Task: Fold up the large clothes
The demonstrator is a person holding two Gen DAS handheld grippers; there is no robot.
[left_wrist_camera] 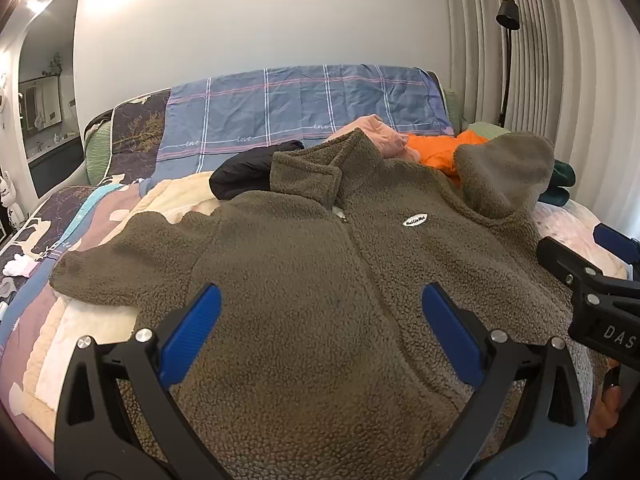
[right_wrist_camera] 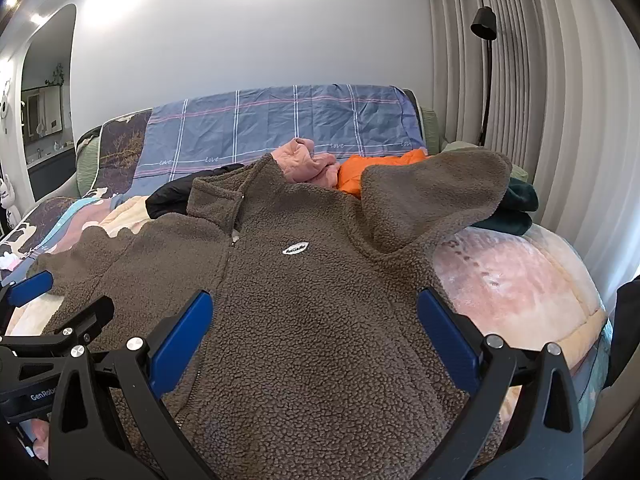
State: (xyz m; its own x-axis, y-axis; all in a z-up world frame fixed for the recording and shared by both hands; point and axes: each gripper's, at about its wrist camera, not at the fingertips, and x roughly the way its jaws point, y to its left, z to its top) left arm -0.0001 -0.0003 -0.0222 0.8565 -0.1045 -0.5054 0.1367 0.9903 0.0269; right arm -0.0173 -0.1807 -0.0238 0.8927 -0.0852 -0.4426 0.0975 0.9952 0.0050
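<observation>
Blue plaid sheet [left_wrist_camera: 296, 108] draped over headboard at far end of bed; black lamp [right_wrist_camera: 483, 24] on a thin pole stands by pleated curtain [left_wrist_camera: 560, 60] at right. Behind the bed's middle lie a pink garment [right_wrist_camera: 308, 160], orange garment [left_wrist_camera: 440, 150], black garment [left_wrist_camera: 248, 174] & dark green garment [right_wrist_camera: 516, 208]. Arched mirror [left_wrist_camera: 44, 92] on wall at left; small white socks [left_wrist_camera: 22, 268] near bed's left edge.
</observation>
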